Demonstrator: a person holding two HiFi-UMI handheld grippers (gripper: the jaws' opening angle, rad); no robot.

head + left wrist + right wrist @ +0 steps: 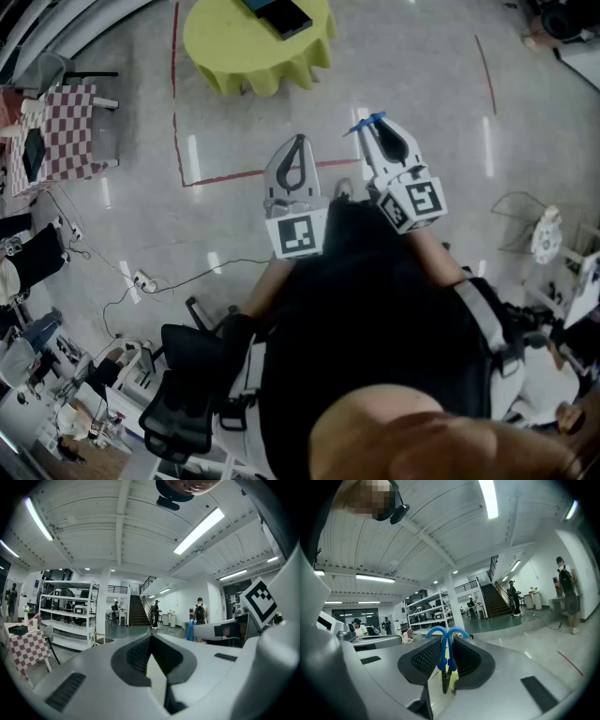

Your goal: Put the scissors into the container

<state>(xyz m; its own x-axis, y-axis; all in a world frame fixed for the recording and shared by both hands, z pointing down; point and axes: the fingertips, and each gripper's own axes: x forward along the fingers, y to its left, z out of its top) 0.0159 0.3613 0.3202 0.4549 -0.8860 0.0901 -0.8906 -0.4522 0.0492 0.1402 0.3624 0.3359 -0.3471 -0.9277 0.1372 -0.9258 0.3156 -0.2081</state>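
Scissors (pixel 446 654) with blue handle loops sit clamped between the jaws of the right gripper (pixel 448 641), the loops poking past the tips. The left gripper (pixel 151 639) has its jaws pressed together on nothing. Both hang above the floor (pixel 422 84), apart from a yellow-draped worktop (pixel 225 47).

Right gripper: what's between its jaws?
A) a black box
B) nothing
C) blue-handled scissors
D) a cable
C: in its own view the right gripper is shut on the scissors, whose blue handle loops stick out past the jaw tips.
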